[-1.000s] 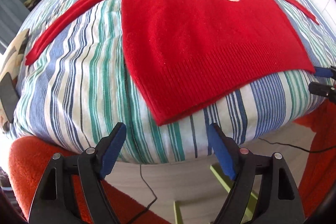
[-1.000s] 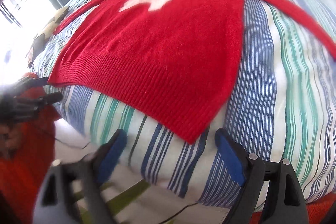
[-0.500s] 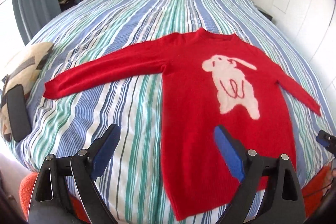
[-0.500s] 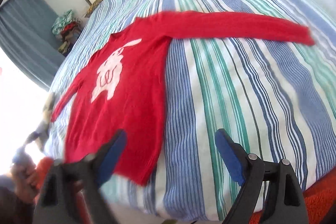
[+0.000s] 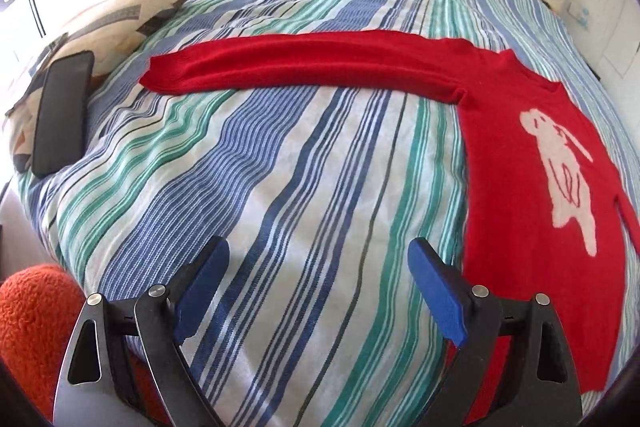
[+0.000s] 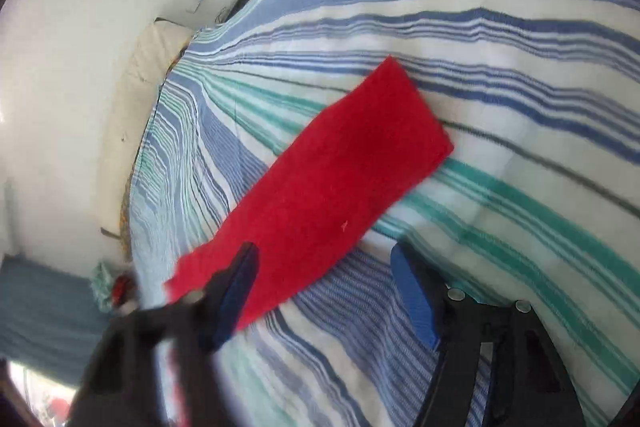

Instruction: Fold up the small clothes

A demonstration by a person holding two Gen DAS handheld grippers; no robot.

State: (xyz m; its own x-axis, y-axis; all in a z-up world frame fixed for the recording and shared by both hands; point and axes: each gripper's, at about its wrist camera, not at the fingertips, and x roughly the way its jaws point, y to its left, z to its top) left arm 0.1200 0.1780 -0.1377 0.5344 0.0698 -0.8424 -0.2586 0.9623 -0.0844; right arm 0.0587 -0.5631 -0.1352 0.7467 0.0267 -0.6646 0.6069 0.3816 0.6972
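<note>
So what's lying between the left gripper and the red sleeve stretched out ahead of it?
Only bare striped bedspread, per the left wrist view. The left gripper is open, short of the sleeve.

Striped bedspread (image 5: 280, 167), dark phone (image 5: 62, 115) on patterned cushion (image 5: 116, 15)

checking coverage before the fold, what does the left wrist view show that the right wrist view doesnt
Only the left wrist view shows the sweater body with its white animal motif, the black phone on the patterned pillow, and the open left tongs. Only the right wrist view shows the other sleeve's cuff end and the open right tongs. Both show red sleeves lying flat on the striped bedspread.
</note>
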